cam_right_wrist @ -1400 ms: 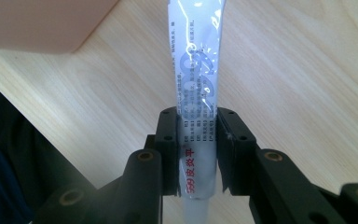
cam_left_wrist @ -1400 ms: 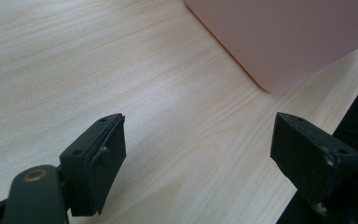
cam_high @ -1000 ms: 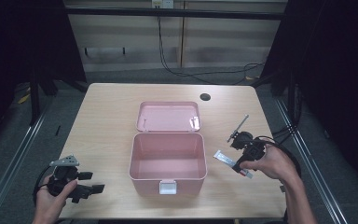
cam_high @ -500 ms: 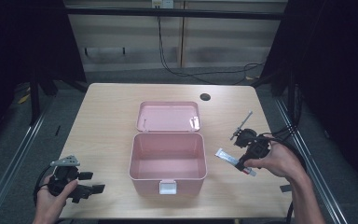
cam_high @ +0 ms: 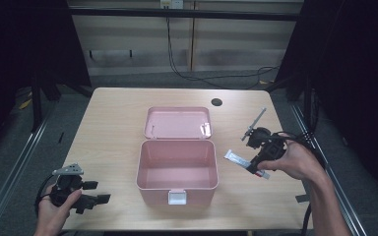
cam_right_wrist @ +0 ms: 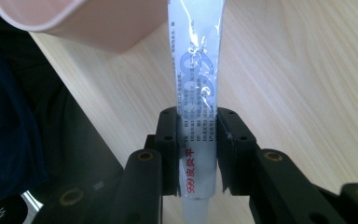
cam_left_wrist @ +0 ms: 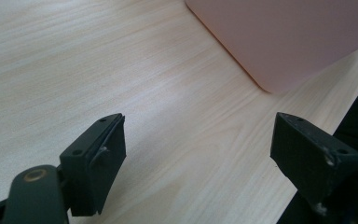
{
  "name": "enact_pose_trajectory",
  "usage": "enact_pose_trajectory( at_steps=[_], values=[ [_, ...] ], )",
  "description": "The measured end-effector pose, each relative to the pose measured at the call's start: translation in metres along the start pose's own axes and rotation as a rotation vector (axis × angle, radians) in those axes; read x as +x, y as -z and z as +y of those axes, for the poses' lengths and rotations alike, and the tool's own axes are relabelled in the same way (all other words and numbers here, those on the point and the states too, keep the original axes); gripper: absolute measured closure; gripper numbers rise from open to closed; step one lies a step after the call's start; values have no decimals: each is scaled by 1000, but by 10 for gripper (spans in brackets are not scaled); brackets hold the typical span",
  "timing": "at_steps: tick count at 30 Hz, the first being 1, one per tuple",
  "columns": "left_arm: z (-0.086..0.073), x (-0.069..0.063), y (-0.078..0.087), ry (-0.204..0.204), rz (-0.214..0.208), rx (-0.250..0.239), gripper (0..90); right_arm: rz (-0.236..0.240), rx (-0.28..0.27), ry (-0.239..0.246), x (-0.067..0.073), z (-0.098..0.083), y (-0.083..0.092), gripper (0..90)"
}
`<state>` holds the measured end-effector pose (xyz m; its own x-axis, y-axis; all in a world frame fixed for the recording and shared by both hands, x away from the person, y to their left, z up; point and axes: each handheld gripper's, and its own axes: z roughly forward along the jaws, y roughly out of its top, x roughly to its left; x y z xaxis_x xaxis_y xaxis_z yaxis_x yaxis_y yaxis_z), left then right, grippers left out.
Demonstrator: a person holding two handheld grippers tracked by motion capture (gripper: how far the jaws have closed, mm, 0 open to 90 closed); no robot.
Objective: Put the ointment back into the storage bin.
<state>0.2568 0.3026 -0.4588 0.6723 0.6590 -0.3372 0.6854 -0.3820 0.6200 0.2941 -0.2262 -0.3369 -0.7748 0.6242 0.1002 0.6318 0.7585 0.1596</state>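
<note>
Both forearms were bare, no sleeves showing. The left gripper [cam_high: 92, 198] was black with a grey three-cornered plate on top; the right gripper [cam_right_wrist: 199, 140] was black too, brass-coloured screws at its jaw pivots, a black cable trailing off.

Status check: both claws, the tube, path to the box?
Right claw shut on white ointment tube. Left claw open, over table. Open pink plastic box beside tube, nothing between.

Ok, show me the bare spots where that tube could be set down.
Bare table left of the pink box, and behind its lid around the dark hole. The box is empty inside. Crowded: the right side, where the right claw holds the tube.
</note>
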Motion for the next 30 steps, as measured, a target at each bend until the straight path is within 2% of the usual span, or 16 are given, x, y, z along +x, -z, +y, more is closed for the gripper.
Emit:
enact_pose_trajectory(
  at_steps=[9,12,17,20,21,30],
  values=[
    [0,-1,-1,-4,1,6,180,9,-17,66,13,25,7,722],
    [0,0,-1,-6,-1,4,180,23,-24,113,22,39,6,722],
    [0,0,0,-7,-4,5,180,18,-36,130,28,53,9,721],
    [0,-1,-1,-7,-1,3,180,21,-32,146,33,60,9,721],
    [0,-1,0,-7,-4,6,180,23,-27,176,35,65,8,721],
    [0,-1,-1,-5,-1,7,180,33,1,231,44,81,1,721]
  ],
)
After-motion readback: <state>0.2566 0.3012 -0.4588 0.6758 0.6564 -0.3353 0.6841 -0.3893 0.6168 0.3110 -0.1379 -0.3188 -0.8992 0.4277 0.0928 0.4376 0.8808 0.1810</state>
